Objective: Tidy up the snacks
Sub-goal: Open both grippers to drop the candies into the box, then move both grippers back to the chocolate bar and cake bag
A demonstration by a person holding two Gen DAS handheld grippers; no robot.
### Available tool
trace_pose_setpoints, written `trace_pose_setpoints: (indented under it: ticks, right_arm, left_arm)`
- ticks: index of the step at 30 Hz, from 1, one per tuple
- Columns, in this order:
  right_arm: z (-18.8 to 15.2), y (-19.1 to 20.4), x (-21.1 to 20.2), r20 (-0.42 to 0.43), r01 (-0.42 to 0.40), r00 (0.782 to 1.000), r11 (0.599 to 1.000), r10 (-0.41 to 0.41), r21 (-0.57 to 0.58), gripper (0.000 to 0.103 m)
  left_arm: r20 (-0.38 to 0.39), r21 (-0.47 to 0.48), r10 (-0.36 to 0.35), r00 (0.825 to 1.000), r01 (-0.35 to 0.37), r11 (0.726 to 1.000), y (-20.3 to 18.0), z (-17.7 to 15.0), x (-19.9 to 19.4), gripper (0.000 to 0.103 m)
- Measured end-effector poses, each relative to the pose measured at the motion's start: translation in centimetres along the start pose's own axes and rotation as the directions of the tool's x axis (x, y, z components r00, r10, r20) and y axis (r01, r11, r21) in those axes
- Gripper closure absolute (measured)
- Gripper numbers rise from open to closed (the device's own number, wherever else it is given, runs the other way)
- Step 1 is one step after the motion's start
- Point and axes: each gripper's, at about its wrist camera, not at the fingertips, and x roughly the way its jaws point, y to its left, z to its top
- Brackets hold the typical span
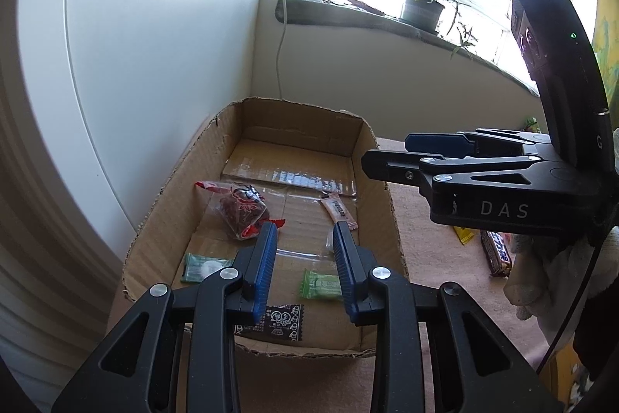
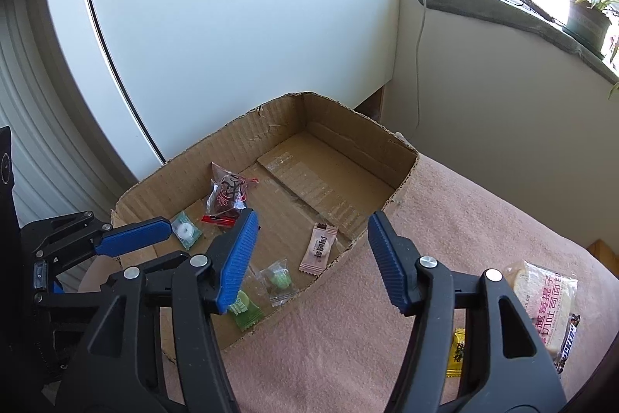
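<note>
A shallow cardboard box [image 1: 377, 149] [image 2: 406, 177] sits on a pink cloth. Inside lie several snacks: a red-edged clear bag [image 1: 240, 208] [image 2: 226, 194], a pink bar [image 1: 339, 211] [image 2: 319, 248], a green candy [image 1: 321, 285] [image 2: 243, 310], a mint packet [image 1: 203, 266] [image 2: 185, 229] and a black patterned packet [image 1: 282, 322]. My left gripper [image 1: 305, 235] [image 2: 166, 231] hovers over the box's near end, its jaws narrowly apart around nothing. My right gripper [image 2: 313, 215] [image 1: 387, 153] hangs above the box's right wall, open wide and empty.
Outside the box on the pink cloth [image 2: 445, 219] lie a yellow packet [image 2: 458, 351] [image 1: 464, 235], a wrapped bread slice [image 2: 545, 300] and a chocolate bar [image 1: 499, 254]. A white cabinet [image 2: 232, 26] stands behind the box. A potted plant [image 1: 421, 10] sits on the windowsill.
</note>
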Motion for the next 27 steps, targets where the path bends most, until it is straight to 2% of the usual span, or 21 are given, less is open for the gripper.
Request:
trace_pose_setpoints:
  ticks: [3, 5, 7, 9, 10, 12, 14, 15, 19, 23, 27]
  right_arm:
    - [-0.4, -0.3, -1.0, 0.011, 0.005, 1.000, 1.000, -0.005, 0.007, 0.041]
    - [-0.7, -0.6, -1.7, 0.020, 0.009, 1.000, 1.000, -0.010, 0.017, 0.041]
    - [-1.0, -0.9, -2.3, 0.027, 0.012, 1.000, 1.000, -0.013, 0.027, 0.041]
    - [-1.5, -1.3, -3.1, 0.034, 0.018, 0.999, 0.999, -0.020, 0.034, 0.040]
    - [-1.7, -1.4, -3.5, 0.037, 0.021, 0.999, 0.999, -0.023, 0.037, 0.040]
    - [-2.2, -1.8, -4.3, 0.046, 0.026, 0.999, 0.999, -0.028, 0.042, 0.034]
    - [-2.7, -2.1, -5.3, 0.062, 0.038, 0.997, 0.998, -0.041, 0.046, 0.017]
    - [-3.0, -2.3, -5.8, 0.069, 0.046, 0.996, 0.998, -0.049, 0.049, 0.014]
    - [-4.2, -3.4, -7.6, 0.076, 0.072, 0.994, 0.995, -0.078, 0.071, 0.014]
    - [-5.9, -5.0, -9.6, 0.086, 0.106, 0.990, 0.989, -0.115, 0.101, 0.005]
    - [-7.9, -7.1, -11.7, 0.085, 0.143, 0.984, 0.980, -0.156, 0.141, 0.005]
  left_arm:
    - [0.006, 0.006, -0.003, 1.000, 0.003, 1.000, -0.5, 0.0, -0.3, 0.073]
    - [0.012, 0.009, -0.004, 1.000, 0.004, 1.000, -0.9, 0.0, -0.6, 0.065]
    - [0.016, 0.012, -0.006, 1.000, 0.005, 1.000, -1.4, 0.0, -0.8, 0.064]
    - [0.018, 0.017, -0.008, 1.000, 0.007, 1.000, -1.9, 0.0, -0.9, 0.057]
    - [0.022, 0.019, -0.008, 1.000, 0.008, 1.000, -2.2, 0.0, -1.0, 0.049]
    - [0.027, 0.024, -0.013, 1.000, 0.012, 1.000, -2.7, 0.0, -1.2, 0.047]
    - [0.028, 0.026, -0.019, 0.999, 0.018, 0.999, -3.2, 0.0, -1.3, 0.043]
    - [0.028, 0.027, -0.022, 0.999, 0.021, 0.999, -3.4, 0.0, -1.3, 0.040]
    - [0.029, 0.036, -0.028, 0.999, 0.027, 0.999, -4.5, -0.1, -1.3, 0.032]
    - [0.024, 0.047, -0.042, 0.999, 0.041, 0.998, -5.9, -0.2, -1.1, 0.031]
    - [0.013, 0.057, -0.064, 0.998, 0.063, 0.996, -7.1, -0.4, -0.7, 0.031]
